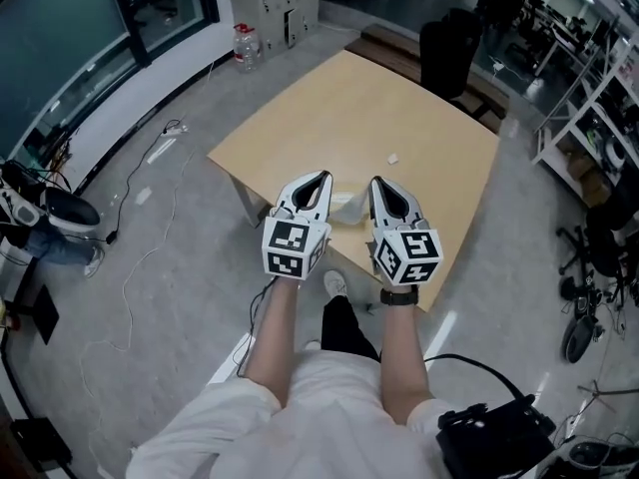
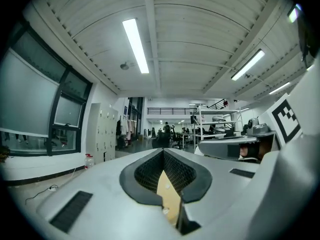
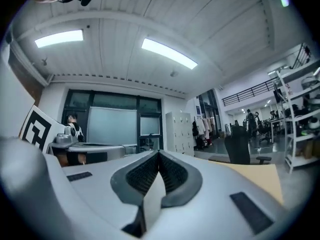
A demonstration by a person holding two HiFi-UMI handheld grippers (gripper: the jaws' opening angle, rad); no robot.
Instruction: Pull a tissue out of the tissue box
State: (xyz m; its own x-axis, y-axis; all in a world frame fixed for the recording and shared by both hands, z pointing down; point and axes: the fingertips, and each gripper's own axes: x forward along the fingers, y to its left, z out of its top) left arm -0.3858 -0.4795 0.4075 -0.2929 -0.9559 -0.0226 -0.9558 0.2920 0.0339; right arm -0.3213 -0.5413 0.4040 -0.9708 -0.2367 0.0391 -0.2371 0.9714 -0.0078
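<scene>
In the head view a pale whitish thing (image 1: 348,208), which looks like the tissue box or pack, lies near the wooden table's (image 1: 319,108) front edge. It is partly hidden between my two grippers, and I cannot see a tissue sticking out. My left gripper (image 1: 324,178) is just to its left and my right gripper (image 1: 376,182) just to its right. Both are side by side and shut on nothing. In the left gripper view the left gripper (image 2: 163,152) points up and across the room, jaw tips together. In the right gripper view the right gripper (image 3: 159,154) is the same.
A small white scrap (image 1: 392,158) lies further back on the table. A black chair (image 1: 449,53) stands at the far edge. A water bottle (image 1: 247,46) and cables (image 1: 130,218) are on the floor at the left. Metal shelves (image 1: 589,118) stand at the right.
</scene>
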